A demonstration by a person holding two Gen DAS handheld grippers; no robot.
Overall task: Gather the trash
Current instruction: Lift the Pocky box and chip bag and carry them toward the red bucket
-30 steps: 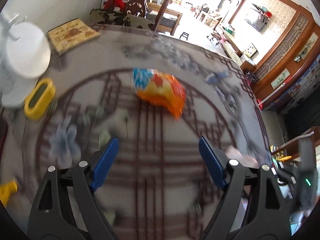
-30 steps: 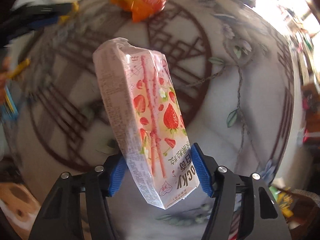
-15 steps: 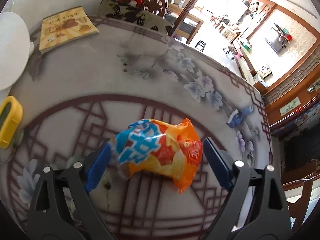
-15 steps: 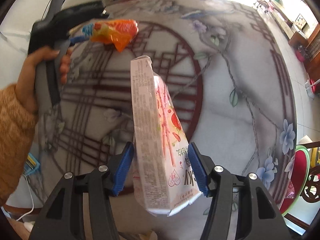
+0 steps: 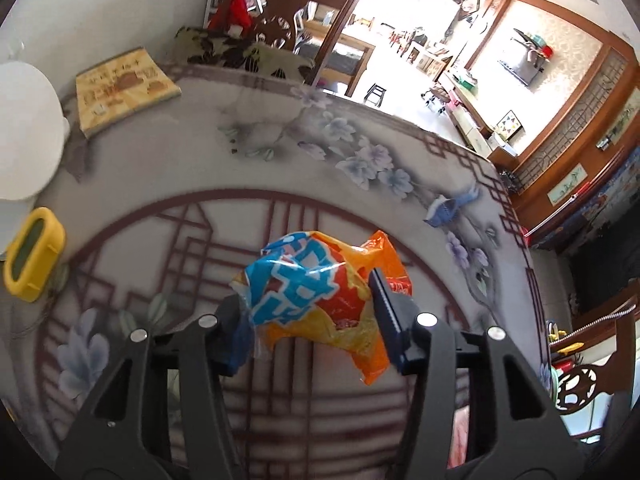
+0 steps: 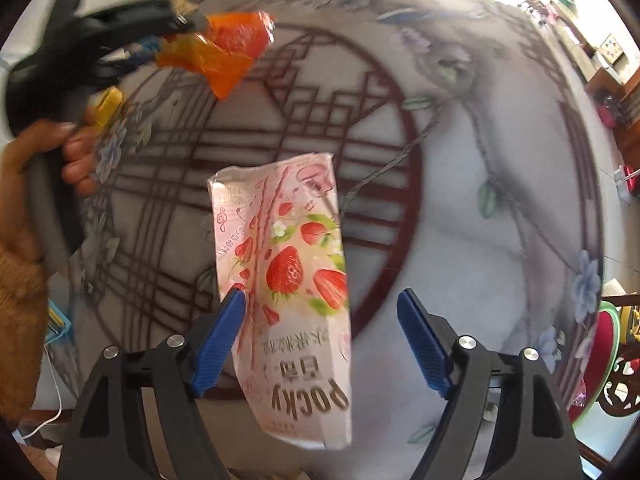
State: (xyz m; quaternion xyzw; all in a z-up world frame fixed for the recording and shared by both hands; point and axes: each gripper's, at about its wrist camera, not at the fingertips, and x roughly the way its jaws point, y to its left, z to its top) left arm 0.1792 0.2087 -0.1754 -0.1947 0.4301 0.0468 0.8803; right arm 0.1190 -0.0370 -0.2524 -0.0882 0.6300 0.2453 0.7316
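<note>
In the left wrist view the left gripper (image 5: 308,316) sits low in the frame, its jaws closing on a crumpled orange-and-blue snack bag (image 5: 320,300); both blue pads press into the foil, which bulges up and spills out past the right pad toward the lower right. The bag hangs over the middle of the patterned table (image 5: 280,168), and bare cloth runs from it up to the far edge at the top of the frame. Along the left side a yellow case (image 5: 34,254) lies near the table's rim, a white round object (image 5: 24,132) sits above it at the frame's edge, and a yellow book (image 5: 124,88) rests in the upper left corner of the table. A wooden chair (image 5: 304,12) stands just behind the far edge (its cushion pushed against the rim). In the right wrist view the right gripper (image 6: 320,332) has its jaws opening, well spread; a pink strawberry Pocky box (image 6: 288,292) stands between them, its left side against the left pad and a clear gap to the right pad, so whether anything holds it I cannot tell. The table's round dark-red lattice fills the centre behind the box, with open cloth to the right as far as the curved edge. In the upper left of this frame a hand (image 6: 48,168) grips the other tool with the orange bag in it.
</note>
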